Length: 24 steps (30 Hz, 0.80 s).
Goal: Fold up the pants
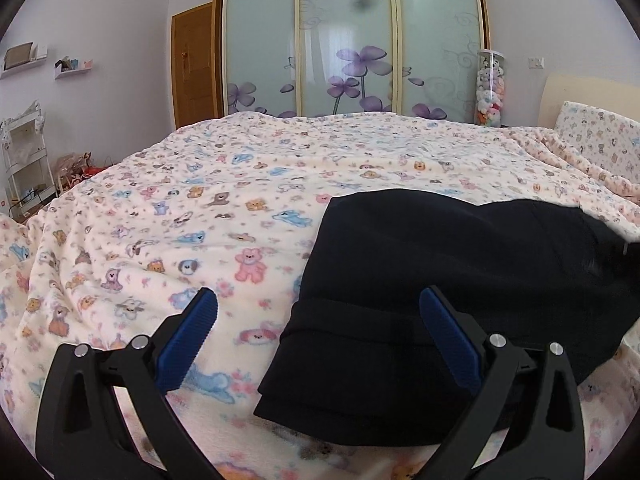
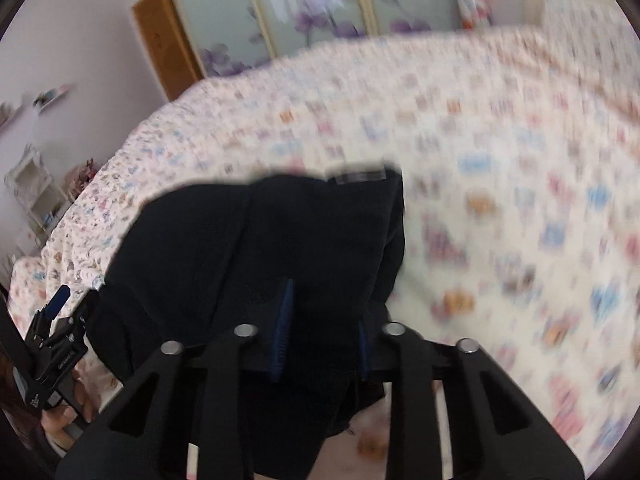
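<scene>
Dark navy pants (image 1: 440, 264) lie folded on the bed at the right of the left wrist view, with a thick folded edge near the camera. My left gripper (image 1: 320, 312) is open; its right finger rests over that edge and its left finger hangs above bare blanket. In the blurred right wrist view, my right gripper (image 2: 324, 316) is shut on a bunch of the pants (image 2: 260, 240), dark cloth filling the narrow gap between the blue pads (image 2: 283, 332). The left gripper (image 2: 66, 308) shows at the far left there, held by a hand (image 2: 60, 420).
The bed is covered by a cream blanket with a teddy-bear print (image 1: 200, 208). Behind it are a sliding wardrobe with purple flowers (image 1: 352, 40), a wooden door (image 1: 194, 64) and a clear tube of plush toys (image 1: 490, 88). A white shelf rack (image 1: 26, 160) stands at the left wall.
</scene>
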Available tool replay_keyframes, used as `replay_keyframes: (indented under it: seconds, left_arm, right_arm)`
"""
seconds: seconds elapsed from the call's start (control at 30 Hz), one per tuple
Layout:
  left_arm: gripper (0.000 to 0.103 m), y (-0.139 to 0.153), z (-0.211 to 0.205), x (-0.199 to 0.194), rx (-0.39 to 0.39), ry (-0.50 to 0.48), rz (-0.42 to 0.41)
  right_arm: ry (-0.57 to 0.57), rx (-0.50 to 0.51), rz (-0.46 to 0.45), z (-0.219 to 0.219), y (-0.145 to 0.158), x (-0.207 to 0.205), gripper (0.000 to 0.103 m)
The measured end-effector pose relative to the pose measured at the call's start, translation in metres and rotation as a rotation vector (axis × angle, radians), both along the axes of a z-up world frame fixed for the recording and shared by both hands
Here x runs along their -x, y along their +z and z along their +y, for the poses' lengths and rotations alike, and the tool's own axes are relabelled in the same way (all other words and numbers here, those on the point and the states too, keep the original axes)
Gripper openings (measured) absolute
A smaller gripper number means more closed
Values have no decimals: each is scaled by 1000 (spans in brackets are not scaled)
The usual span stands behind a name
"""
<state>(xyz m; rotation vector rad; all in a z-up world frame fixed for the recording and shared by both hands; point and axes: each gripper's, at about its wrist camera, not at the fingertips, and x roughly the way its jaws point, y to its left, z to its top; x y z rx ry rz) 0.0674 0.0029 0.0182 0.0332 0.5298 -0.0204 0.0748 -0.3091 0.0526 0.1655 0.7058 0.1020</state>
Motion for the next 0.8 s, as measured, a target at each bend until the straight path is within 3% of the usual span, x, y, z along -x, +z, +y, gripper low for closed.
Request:
replay_keyframes:
  seconds: [0.07, 0.13, 0.2, 0.3, 0.4, 0.57, 0.8]
  left_arm:
    - [101, -1, 2, -2, 8, 4, 10]
    - [101, -2, 5, -4, 23, 10, 20]
    - [101, -3, 10, -7, 53, 20, 38]
    - [101, -6, 19, -10, 98, 29, 60]
    - [101, -8, 29, -13, 151, 39, 81]
    - [101, -7, 42, -8, 239, 37, 52]
    - [101, -10, 45, -12, 281, 9, 80]
  right_arm:
    - [-5, 44, -57, 2, 7, -5, 16]
    - [-44, 61, 28, -6, -11, -20, 16]
    - [-56, 9, 126, -20, -42, -28, 17]
    - [-67, -91, 110, -33, -49, -20, 18]
    - [-86, -168, 130, -43, -42, -15, 36]
    - [-154, -238, 21, -57, -14, -10, 57]
    - [-215, -245, 133, -75, -24, -71, 60]
